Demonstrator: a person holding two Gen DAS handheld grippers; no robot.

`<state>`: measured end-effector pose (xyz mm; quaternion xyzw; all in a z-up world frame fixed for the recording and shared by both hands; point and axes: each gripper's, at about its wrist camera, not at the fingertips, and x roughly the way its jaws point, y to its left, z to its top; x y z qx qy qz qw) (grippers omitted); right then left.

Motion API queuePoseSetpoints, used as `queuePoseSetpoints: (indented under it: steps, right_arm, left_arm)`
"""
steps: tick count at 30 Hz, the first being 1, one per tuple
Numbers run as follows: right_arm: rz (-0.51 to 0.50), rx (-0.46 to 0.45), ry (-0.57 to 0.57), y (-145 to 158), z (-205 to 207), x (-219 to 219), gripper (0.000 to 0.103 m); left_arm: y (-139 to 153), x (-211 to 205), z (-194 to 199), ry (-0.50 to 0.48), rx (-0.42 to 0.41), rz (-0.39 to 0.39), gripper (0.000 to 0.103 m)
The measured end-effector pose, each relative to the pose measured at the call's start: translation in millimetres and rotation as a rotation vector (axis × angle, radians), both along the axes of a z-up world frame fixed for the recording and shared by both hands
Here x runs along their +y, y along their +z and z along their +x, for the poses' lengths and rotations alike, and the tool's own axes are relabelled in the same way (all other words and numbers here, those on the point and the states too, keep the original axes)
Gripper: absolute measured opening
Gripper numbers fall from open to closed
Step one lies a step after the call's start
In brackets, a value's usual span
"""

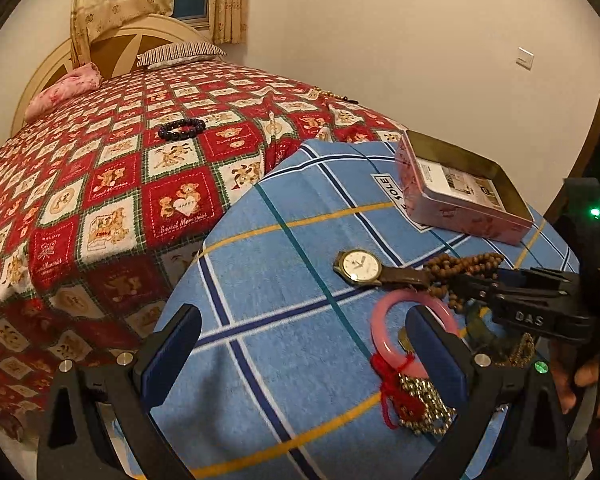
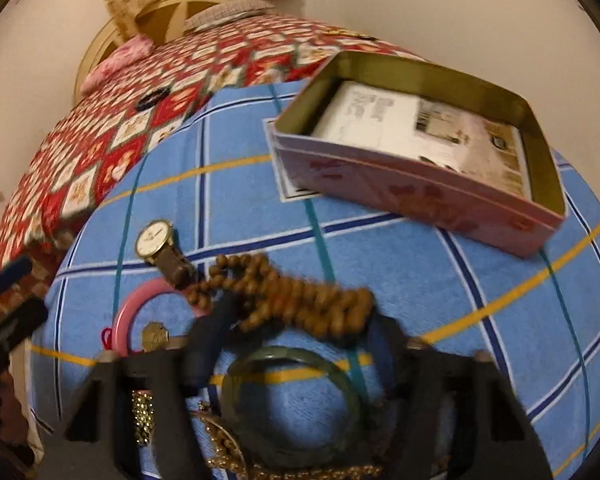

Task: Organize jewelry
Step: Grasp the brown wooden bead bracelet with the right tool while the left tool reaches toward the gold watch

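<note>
Far to the left of the pink tin [image 1: 460, 204], on the red teddy-bear quilt [image 1: 100, 200], I see 1 dark bead bracelet [image 1: 182, 128] lying alone. The tin itself stands open on the blue checked towel [image 1: 280, 280], at the towel's far right, with a printed card inside.

My left gripper [image 1: 304, 344] hangs over the towel, nearer me than the tin and to its left. Its 2 fingers are spread wide and nothing is between them. In the left wrist view its right-hand finger overlaps the pink bangle [image 1: 380, 320].

In front of the tin and slightly left lies the watch [image 1: 360, 267], face up, its brown strap pointing towards the wooden bead string [image 1: 460, 264]. Just nearer me than the watch is the pink bangle, with a red thread tassel [image 1: 396, 392] and a silvery chain [image 1: 424, 404] at its near side.

Directly in front of the tin, my right gripper [image 2: 300, 320] points down at the wooden bead string [image 2: 292, 300]. The fingers stand partly apart with the bunched beads between their tips. The picture is blurred, so I cannot tell whether the pads press on them. Under that gripper, nearer me than the beads, lie a dark green bangle [image 2: 296, 400] and a gold chain [image 2: 220, 440].

Right of everything, below the tin in the left wrist view, a hand [image 1: 588, 376] grasps the right gripper's handle.
</note>
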<state>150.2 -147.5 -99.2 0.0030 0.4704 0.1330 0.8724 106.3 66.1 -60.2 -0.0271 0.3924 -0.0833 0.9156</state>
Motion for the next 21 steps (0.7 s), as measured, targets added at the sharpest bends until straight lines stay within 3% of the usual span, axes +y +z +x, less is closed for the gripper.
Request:
queuePoseSetpoints:
  steps: [1,3,9,13,19,21]
  right_arm:
    - [0.001,-0.004,0.002,0,0,0,0.046]
    - [0.071,0.009,0.005,1,0,-9,0.027]
    - [0.152,-0.006,-0.026,8,-7,-31,0.026]
    - [0.179,-0.069,-0.059,27,-16,-41,0.025]
    - [0.221,-0.166,-0.124,58,-19,-46,0.025]
    - [0.188,-0.199,-0.143,61,-22,-45,0.025]
  left_arm:
    - [0,-1,2,0.002,0.001,-0.005,0.102]
    - [0,-2,6,-0.001,0.004,-0.025,0.102]
    - [0,-11,12,-0.019,0.003,-0.025,0.102]
    - [-3,-17,23,-0.031,0.031,-0.062,0.102]
    - [-14,-42,68,0.070,0.159,-0.098,0.102]
    - [-22,-47,78,0.118,0.219,-0.093,0.095]
